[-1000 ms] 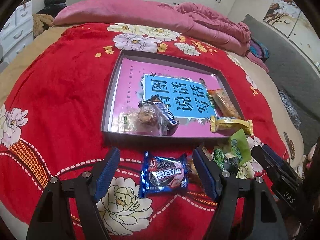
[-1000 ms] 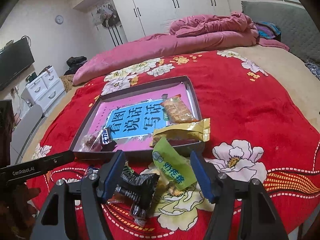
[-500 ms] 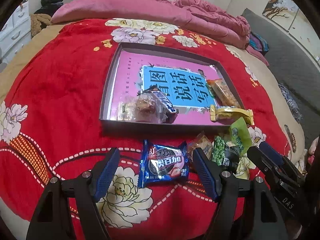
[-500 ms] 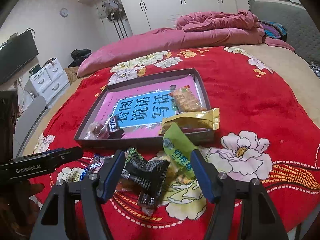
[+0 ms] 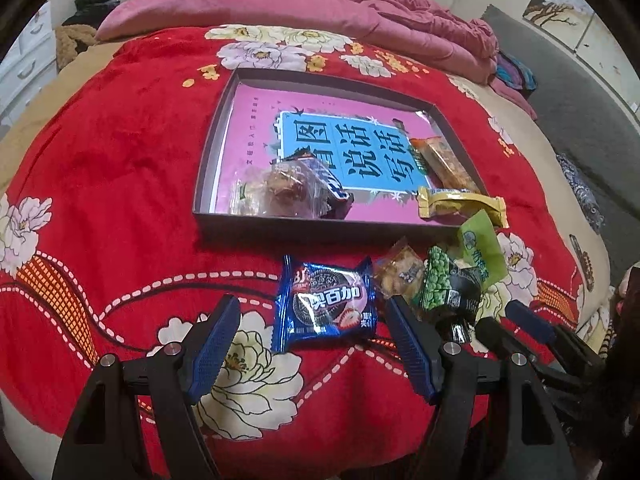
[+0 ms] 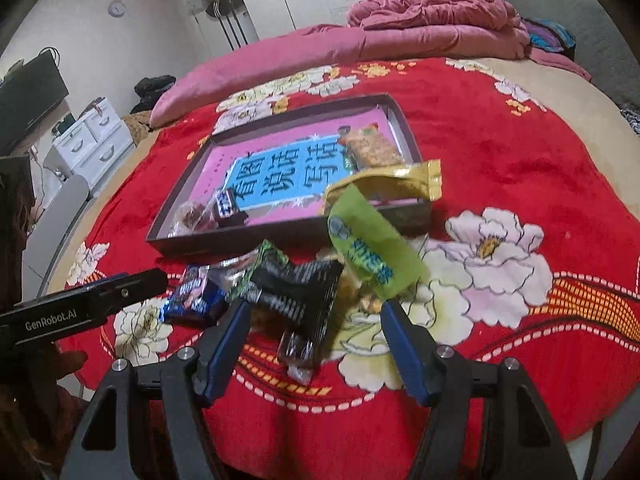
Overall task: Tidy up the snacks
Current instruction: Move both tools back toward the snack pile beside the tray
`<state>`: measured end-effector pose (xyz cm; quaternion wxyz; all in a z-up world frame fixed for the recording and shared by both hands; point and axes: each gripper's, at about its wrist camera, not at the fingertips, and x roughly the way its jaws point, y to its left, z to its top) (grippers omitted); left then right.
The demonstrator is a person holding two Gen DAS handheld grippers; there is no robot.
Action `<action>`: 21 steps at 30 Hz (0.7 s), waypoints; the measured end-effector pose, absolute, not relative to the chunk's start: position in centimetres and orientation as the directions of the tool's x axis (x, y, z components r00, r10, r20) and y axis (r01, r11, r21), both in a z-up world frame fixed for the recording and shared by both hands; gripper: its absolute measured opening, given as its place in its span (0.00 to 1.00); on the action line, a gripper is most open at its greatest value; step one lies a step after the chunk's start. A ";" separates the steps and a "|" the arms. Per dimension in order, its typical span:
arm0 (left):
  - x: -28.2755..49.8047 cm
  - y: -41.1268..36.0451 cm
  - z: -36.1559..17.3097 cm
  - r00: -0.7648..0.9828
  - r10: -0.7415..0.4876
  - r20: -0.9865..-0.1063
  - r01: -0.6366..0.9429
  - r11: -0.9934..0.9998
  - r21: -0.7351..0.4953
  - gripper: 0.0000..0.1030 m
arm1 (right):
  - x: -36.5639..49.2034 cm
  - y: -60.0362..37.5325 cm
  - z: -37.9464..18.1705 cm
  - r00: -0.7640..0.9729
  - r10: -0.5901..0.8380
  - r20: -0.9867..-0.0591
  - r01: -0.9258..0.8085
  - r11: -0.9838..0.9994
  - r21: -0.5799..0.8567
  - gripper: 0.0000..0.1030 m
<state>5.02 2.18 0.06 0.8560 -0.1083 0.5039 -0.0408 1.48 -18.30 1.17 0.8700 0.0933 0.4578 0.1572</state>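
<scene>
A: Change since a second ago, please.
B: Right tongs (image 6: 314, 322) have come closer to the loose heap on the bed (image 6: 500, 136); the black wrapper (image 6: 308, 300) now lies between their blue pads, untouched. Left tongs (image 5: 312, 332) barely shifted; the blue cookie packet (image 5: 326, 306) sits slightly further up between their tips. Every snack stays where it was.

A: Tongs, state?
B: Both pairs stand wide, holding nothing.

A: Items outside the tray?
B: Blue cookie packet, flat on the red blanket just in front of the tray (image 5: 208, 168), long axis across the left view, print upright to the camera. Beside it a clear-amber packet (image 5: 398, 270), a green-pea packet (image 5: 442, 288), the black wrapper, long axis running toward the right tongs, and a light-green sachet (image 6: 372, 248), tilted, one end propped up toward the tray.

A: Inside the tray?
B: A clear bag of brown pieces (image 5: 280, 192) near the front wall, an orange bar (image 5: 444, 164) lengthwise along the right wall, and a yellow bar (image 5: 460, 204) lying crosswise, one end overhanging the front corner.
</scene>
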 end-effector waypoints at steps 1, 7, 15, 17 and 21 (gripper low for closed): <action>5.0 2.1 -0.1 0.484 -0.177 -0.857 -0.038 0.974 -0.223 0.74 | 1.4 -18.1 1.0 0.522 0.353 -0.776 -0.187 0.935 0.300 0.65; 4.9 1.5 -0.7 0.462 -0.177 -0.869 -0.021 0.977 -0.210 0.74 | 1.3 -17.8 0.1 0.484 0.344 -0.805 -0.177 0.939 0.295 0.65; 4.8 1.4 -0.8 0.462 -0.185 -0.867 -0.020 0.975 -0.219 0.74 | 1.3 -17.6 -0.5 0.463 0.351 -0.814 -0.172 0.936 0.306 0.65; 4.8 1.4 -0.9 0.459 -0.186 -0.869 -0.021 0.975 -0.220 0.74 | 1.4 -17.5 -0.7 0.457 0.354 -0.816 -0.173 0.935 0.309 0.61; 4.9 1.2 -1.1 0.452 -0.189 -0.872 -0.020 0.975 -0.222 0.74 | 1.6 -17.2 -1.1 0.441 0.363 -0.820 -0.179 0.932 0.316 0.51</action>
